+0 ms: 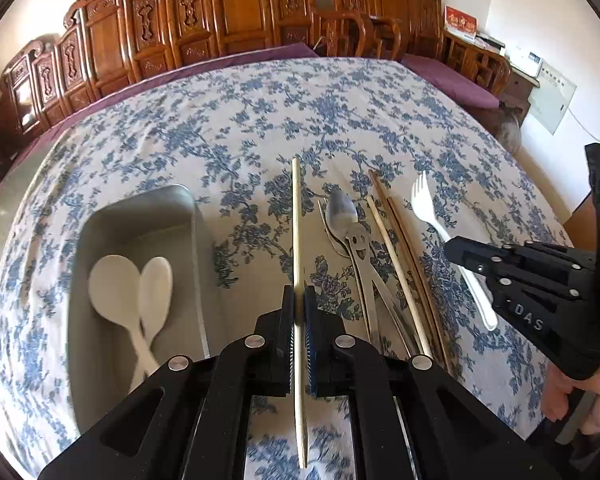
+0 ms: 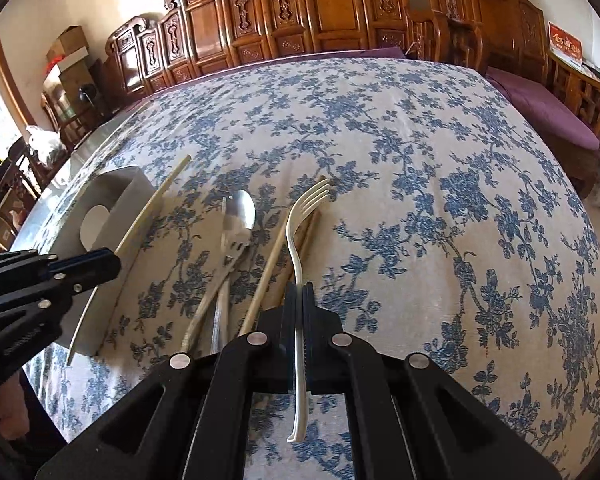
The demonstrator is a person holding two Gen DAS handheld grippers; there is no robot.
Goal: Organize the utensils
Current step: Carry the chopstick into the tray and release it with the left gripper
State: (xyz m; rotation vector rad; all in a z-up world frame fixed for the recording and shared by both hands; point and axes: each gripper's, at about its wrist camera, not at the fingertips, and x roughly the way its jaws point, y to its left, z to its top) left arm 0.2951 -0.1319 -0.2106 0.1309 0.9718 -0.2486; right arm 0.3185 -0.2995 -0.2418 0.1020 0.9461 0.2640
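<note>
My left gripper [image 1: 299, 300] is shut on a pale chopstick [image 1: 296, 220], held above the cloth just right of the grey tray [image 1: 188, 204]; the gripper also shows in the right wrist view [image 2: 112, 262]. Two white spoons [image 1: 132, 288] lie in the tray. My right gripper [image 2: 299, 300] is shut on a white plastic fork [image 2: 300, 224], held above the table; it shows in the left wrist view [image 1: 456, 250] too. On the cloth between them lie a metal spoon [image 1: 342, 210], a metal fork under it, another pale chopstick [image 1: 396, 268] and brown chopsticks [image 1: 412, 256].
The table carries a blue floral cloth [image 2: 420, 160]. Carved wooden chairs [image 1: 220, 12] stand along the far side, with purple cushions [image 2: 540, 108] at the right. The table's right edge lies near my right hand.
</note>
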